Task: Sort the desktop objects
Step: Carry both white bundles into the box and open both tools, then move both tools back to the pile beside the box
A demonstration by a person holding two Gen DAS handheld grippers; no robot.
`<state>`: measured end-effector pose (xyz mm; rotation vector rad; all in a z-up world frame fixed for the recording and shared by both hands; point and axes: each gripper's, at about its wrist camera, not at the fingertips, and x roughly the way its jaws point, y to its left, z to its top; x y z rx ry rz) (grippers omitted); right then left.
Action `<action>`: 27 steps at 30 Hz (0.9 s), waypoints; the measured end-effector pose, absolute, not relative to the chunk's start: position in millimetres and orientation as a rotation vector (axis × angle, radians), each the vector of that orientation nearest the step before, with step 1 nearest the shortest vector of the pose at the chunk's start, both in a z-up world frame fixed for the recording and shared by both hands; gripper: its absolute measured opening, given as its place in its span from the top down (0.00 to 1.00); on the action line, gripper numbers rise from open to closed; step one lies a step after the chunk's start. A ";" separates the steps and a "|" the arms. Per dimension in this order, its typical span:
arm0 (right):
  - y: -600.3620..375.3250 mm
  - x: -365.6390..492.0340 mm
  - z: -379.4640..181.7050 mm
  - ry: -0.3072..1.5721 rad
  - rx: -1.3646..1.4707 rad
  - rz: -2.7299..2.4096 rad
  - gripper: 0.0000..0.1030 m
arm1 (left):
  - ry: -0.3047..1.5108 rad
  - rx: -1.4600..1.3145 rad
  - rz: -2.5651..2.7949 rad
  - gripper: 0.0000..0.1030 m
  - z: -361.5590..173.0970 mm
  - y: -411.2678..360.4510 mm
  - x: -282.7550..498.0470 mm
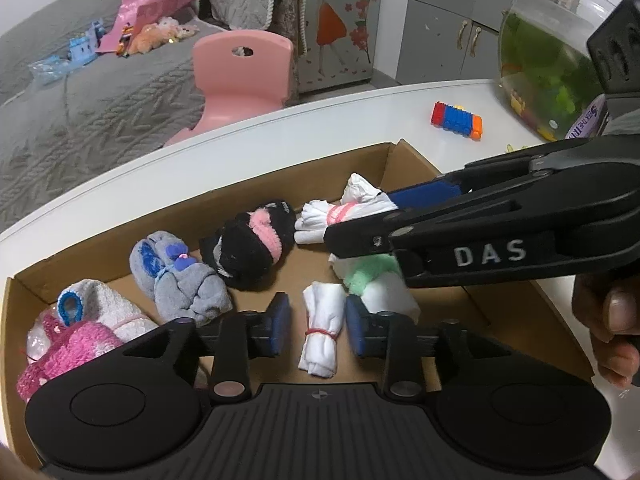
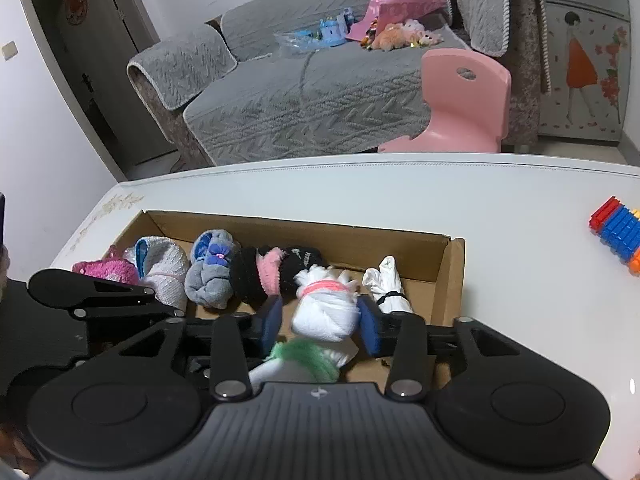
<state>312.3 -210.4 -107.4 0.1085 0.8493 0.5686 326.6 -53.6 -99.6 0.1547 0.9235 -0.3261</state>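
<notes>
Left gripper (image 1: 318,326) jaws straddle red-banded roll (image 1: 320,330); only there, fishbowl (image 1: 548,64).

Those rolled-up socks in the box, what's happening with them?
A person holds a gripper in each hand and is sorting sock rolls into a cardboard box on the white table. The left gripper sits around a white roll tied with a red band, pads not pressing it. The right gripper is the same around a white roll with a pink band. A toy block stack waits outside the box.
</notes>
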 end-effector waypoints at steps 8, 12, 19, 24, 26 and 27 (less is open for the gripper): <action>-230.0 287.4 -77.9 0.758 0.151 0.572 0.53 | 0.836 0.152 -0.333 0.17 -79.3 -53.5 297.2; -242.4 260.9 -62.9 0.711 0.183 0.586 0.49 | 0.801 0.162 -0.331 0.17 -60.9 -50.7 276.6; -260.9 181.3 -50.2 0.633 0.199 0.622 0.44 | 0.681 0.159 -0.332 0.08 -25.1 -23.3 194.0; -268.2 114.4 -58.8 0.593 0.209 0.666 0.40 | 0.637 0.131 -0.290 0.04 -32.7 11.9 120.0; -266.1 96.2 -66.9 0.602 0.216 0.687 0.39 | 0.638 0.104 -0.273 0.02 -43.7 24.7 94.2; -262.1 89.1 -71.3 0.607 0.210 0.697 0.38 | 0.648 0.089 -0.259 0.02 -50.6 29.9 84.0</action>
